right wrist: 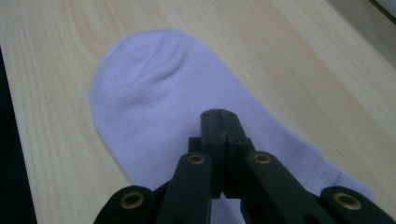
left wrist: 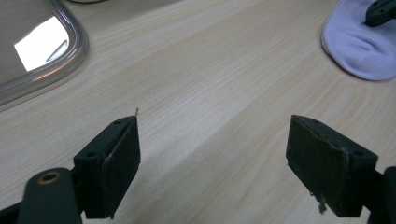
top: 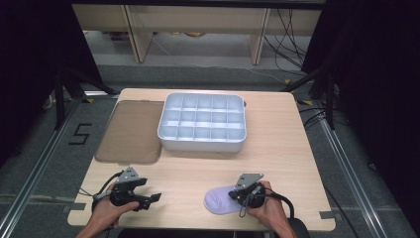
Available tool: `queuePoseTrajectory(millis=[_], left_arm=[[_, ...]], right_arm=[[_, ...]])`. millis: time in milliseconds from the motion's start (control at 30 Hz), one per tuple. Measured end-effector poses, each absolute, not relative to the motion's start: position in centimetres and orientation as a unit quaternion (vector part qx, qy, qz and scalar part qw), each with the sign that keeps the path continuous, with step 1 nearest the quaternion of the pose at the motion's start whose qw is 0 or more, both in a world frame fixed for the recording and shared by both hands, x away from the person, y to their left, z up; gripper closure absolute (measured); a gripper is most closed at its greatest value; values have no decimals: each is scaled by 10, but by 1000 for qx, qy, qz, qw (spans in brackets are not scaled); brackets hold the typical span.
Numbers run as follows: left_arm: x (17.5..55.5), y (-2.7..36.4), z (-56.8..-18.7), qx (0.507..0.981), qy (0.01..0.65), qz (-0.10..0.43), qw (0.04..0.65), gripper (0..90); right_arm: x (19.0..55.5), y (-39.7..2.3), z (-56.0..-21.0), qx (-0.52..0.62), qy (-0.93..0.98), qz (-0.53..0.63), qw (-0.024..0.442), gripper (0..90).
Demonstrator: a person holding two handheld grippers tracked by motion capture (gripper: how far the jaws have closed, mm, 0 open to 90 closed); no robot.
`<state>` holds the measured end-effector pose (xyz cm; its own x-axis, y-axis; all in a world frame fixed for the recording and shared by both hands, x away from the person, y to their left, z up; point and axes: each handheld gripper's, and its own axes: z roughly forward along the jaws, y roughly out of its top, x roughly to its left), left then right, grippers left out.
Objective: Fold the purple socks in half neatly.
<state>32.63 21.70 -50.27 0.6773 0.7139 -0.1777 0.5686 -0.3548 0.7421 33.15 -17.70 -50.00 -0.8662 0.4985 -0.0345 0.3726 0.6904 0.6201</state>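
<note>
My right gripper sits at the near right of the table, over the sock, with my hand behind it at about 5 o'clock from the table's middle. In the right gripper view its jaws stand pressed flat together, tips down on the middle of the sock; I cannot tell whether any cloth is caught between them. The sock is pale lilac, lying flat with a few soft creases near its rounded toe, which points away from me toward 11 o'clock in that view; its open cuff runs back under the gripper toward 4 o'clock. In the high view the sock lies close to the table's near edge, its toe end sticking out to the left of my gripper. My left gripper is at the near left, about 7 o'clock from the table's middle, well apart from the sock. In its own view the fingers stand wide apart with bare wood between them, holding nothing, and the sock shows far off at 1 o'clock with the tip of the right gripper on it. The tray, white with a grid of compartments, stands at 12 o'clock, toward the far side. Its clear brownish lid lies flat just beside it at 10 o'clock, its corner showing in the left gripper view.
</note>
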Motion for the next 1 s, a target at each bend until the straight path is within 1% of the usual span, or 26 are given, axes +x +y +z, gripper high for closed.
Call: queuePoseTrajectory(millis=[233,400,567,600,633,767,800,867,933,967,1000], left_arm=[[324,217,-501,814,392,91,419,173],[327,220,-502,809,397,92,424,173],[326,222,-501,811,399,96,417,173],[326,220,-502,804,406,93,425,173],[327,222,-501,812,400,91,416,173],[328,223,-501,813,396,92,418,173],[327,221,-501,803,406,92,426,173],[327,219,-502,802,405,94,430,173],[328,220,-501,810,400,90,419,173],[327,217,-502,802,406,89,429,173],[327,217,-502,804,402,92,428,173]], right_arm=[[337,-160,-500,246,912,314,98,900],[345,-128,-501,250,912,311,97,900],[350,-109,-502,262,907,316,91,900],[351,-106,-501,267,907,312,92,900],[352,-101,-502,271,904,319,90,900],[353,-95,-503,275,902,321,89,900],[355,-93,-502,281,902,315,90,900],[354,-90,-501,286,901,314,87,899],[355,-88,-502,284,901,317,87,896],[355,-87,-502,288,901,312,93,892],[355,-86,-502,278,902,317,93,889]])
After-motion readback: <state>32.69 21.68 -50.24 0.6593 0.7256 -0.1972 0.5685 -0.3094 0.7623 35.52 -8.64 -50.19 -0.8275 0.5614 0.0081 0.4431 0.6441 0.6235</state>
